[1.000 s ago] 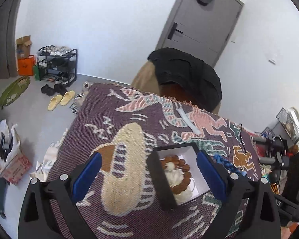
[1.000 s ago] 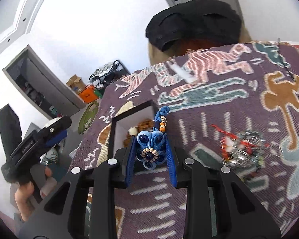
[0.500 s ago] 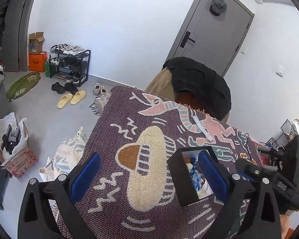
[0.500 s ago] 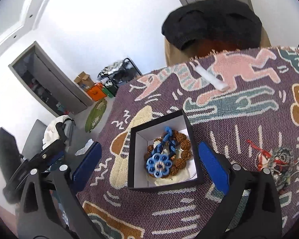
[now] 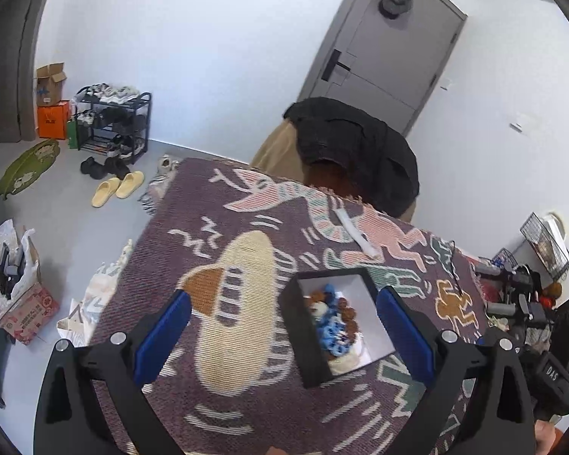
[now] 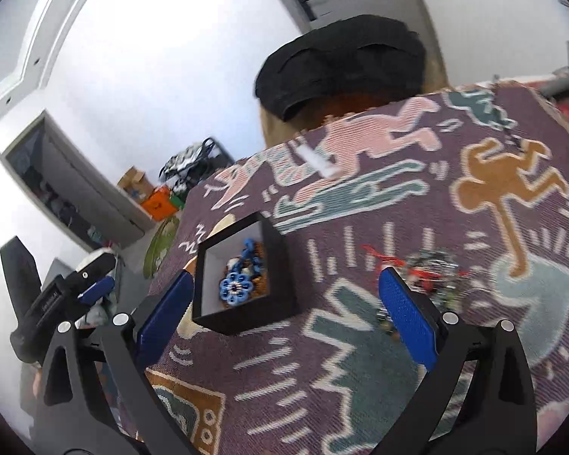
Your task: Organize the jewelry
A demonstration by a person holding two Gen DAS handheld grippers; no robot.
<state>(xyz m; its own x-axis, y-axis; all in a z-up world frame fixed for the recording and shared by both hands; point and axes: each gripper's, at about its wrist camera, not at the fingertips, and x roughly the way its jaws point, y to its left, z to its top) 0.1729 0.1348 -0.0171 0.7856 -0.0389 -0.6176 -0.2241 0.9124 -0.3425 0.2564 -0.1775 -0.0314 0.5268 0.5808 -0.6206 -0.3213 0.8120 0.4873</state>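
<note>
- A white-walled room with a grey door; a table under a purple patterned cloth fills the foreground, and a chair draped with a black jacket stands at its far edge.
- A small black box sits open on the cloth, white inside.
- In the box lie a blue flower ornament and a brown bead bracelet, piled together.
- The right gripper has just been opening; its blue pads stand wide apart, nothing between them, the box just ahead of its left pad.
- The left gripper is spread wide too, empty, with the box lying between its fingers, untouched.
- More tangled jewelry, red and silvery, lies on the cloth to the right of the box, blurred.
- A white strip lies near the far edge.
</note>
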